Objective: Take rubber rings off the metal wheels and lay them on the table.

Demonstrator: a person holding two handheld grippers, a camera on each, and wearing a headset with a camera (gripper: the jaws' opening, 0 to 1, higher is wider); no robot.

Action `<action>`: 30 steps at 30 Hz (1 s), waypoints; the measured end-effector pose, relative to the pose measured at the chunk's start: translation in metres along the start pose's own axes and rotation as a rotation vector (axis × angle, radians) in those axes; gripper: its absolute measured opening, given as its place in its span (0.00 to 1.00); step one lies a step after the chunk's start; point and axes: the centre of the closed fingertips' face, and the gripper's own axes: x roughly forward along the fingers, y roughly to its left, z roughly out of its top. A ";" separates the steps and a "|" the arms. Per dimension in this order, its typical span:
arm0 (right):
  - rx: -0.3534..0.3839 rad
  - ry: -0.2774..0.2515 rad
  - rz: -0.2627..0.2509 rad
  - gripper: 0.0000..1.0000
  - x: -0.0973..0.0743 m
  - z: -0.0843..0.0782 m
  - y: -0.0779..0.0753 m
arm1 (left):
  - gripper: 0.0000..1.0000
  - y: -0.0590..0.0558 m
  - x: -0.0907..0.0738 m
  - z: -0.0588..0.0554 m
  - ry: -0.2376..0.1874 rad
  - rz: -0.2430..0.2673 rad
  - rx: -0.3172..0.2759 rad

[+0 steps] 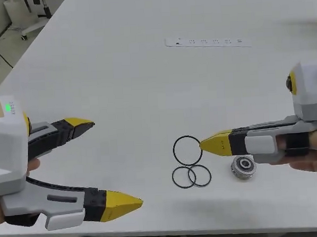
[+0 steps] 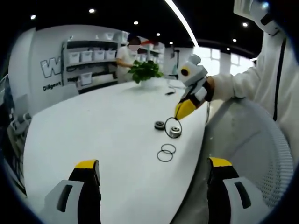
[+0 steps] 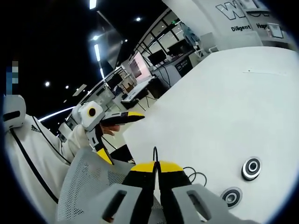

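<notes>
Across the lower right of the head view, the right gripper (image 1: pixel 203 144) has its jaws closed on 1 black rubber ring (image 1: pixel 188 150). Below it, 2 more rings (image 1: pixel 192 176) lie flat on the white table (image 1: pixel 146 87), left of a metal wheel (image 1: pixel 243 165). At lower left, the left gripper (image 1: pixel 116 163) gapes wide, empty. Shelves of bins (image 2: pixel 86 58) and a potted plant (image 2: pixel 145 71) stand in the room beyond.

Left gripper (image 1: pixel 114 163) at the left, jaws wide apart, right gripper (image 1: pixel 204 145) level (hand (image 1: pixel 308 162) behind it), jaws pinched on a rubber ring (image 1: pixel 174 150).
</notes>
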 end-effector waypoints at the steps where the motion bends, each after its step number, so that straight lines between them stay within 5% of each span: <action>1: 0.000 0.002 -0.001 0.00 0.001 -0.001 0.000 | 0.97 0.001 0.001 0.000 -0.001 -0.001 0.000; 30: 0.024 0.135 -0.047 0.00 0.025 -0.036 -0.027 | 1.00 0.004 0.017 -0.012 0.025 -0.037 -0.024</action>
